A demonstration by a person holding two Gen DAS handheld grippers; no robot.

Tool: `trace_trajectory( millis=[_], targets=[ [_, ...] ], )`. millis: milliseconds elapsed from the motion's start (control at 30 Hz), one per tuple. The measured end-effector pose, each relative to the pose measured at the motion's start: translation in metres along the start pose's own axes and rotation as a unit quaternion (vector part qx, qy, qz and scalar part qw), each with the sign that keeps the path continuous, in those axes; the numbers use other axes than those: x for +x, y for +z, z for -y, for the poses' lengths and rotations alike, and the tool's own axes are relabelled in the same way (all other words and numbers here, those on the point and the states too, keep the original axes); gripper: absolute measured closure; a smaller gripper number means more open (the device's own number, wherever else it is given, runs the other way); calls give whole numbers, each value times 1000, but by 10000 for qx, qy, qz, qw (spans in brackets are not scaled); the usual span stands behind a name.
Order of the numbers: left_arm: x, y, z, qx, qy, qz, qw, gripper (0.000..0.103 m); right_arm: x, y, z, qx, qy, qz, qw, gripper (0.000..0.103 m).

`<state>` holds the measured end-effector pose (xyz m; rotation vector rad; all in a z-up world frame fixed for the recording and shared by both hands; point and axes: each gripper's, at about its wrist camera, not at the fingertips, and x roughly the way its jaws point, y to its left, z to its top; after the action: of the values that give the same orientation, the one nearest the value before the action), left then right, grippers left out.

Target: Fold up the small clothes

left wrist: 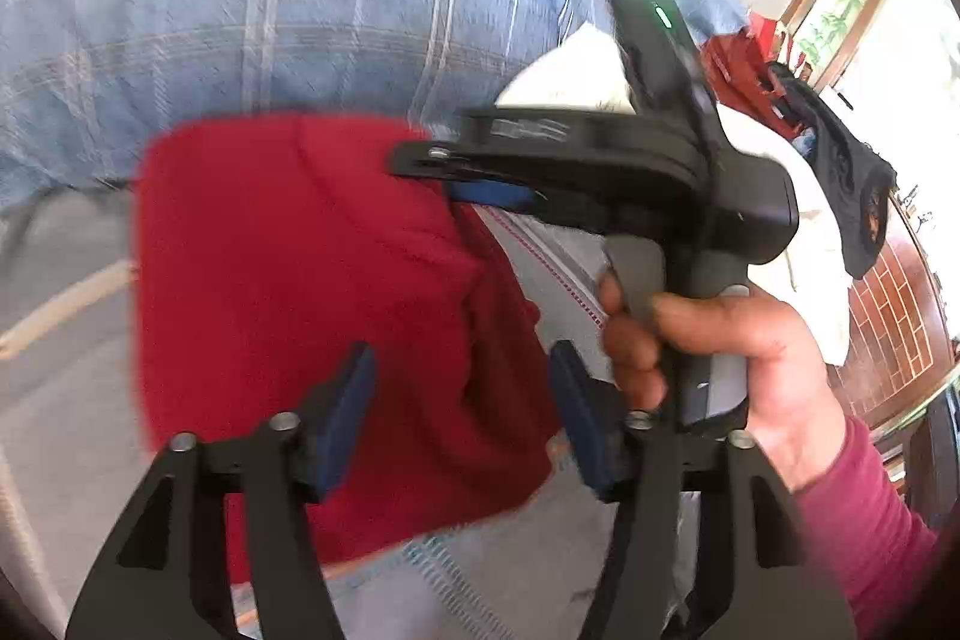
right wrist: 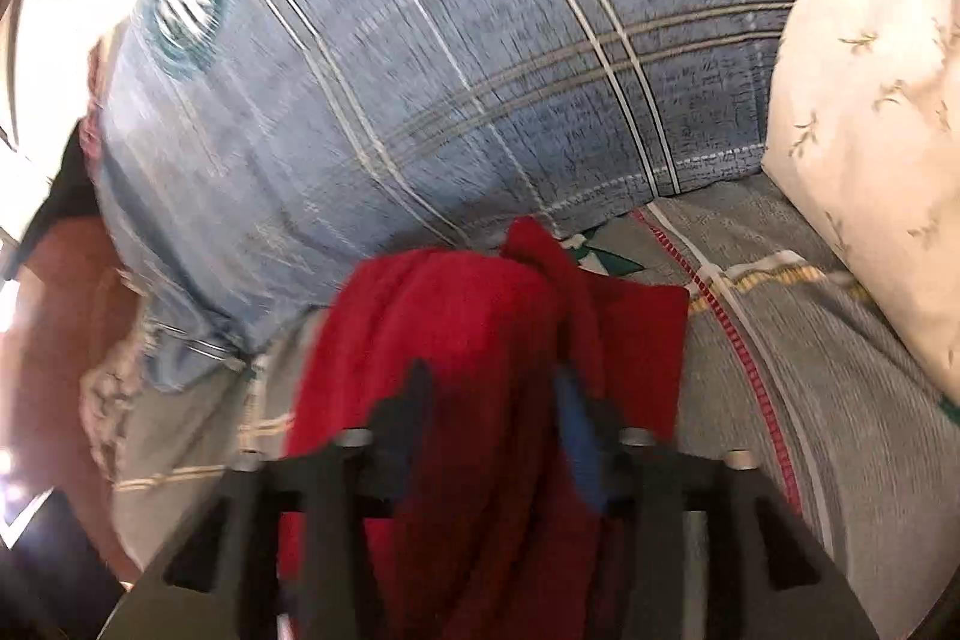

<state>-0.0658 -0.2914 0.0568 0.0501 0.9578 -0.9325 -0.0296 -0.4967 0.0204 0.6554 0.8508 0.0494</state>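
Matt red cloth garment (left wrist: 300,292); woven blue plaid pillow (right wrist: 456,58); black plastic tongs (left wrist: 462,418).

Left hand-held gripper (left wrist: 459,418) agape.

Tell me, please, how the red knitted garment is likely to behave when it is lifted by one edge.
The red knitted garment will probably flop and hang: it already drapes in soft folds where the right gripper holds it. It looks light for its size, bunching easily. Its fuzzy weave should resist slipping from the blue pads of the open left gripper, though blur limits certainty.
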Motion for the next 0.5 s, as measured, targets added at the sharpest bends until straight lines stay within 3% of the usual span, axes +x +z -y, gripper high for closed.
trace_trajectory(
  millis=[67,167,267,367,433,467,500],
  targets=[
    [-24,-5,-9,121,322,300,9990,37,-12,-9,-5,-69,137,89,9998,32],
    [-43,-12,-30,160,917,504,9944,36,-13,-25,-17,-248,209,-106,9994,32],
    [-40,-23,-46,-9,1136,414,9927,36,-6,-42,-30,-369,80,-374,9986,32],
    [-31,-32,-56,-92,1271,348,9912,36,-3,-53,-36,-495,-329,-320,9977,28],
    [-23,-36,-57,-119,1375,289,9900,36,3,-56,-32,-435,-388,-387,9975,28],
    [-24,-34,-60,-152,1371,271,9901,36,8,-56,-29,-403,-374,-428,9976,37],
    [-23,-36,-60,-195,1362,254,9902,36,10,-55,-30,-468,-417,-386,9973,61]
  ],
)
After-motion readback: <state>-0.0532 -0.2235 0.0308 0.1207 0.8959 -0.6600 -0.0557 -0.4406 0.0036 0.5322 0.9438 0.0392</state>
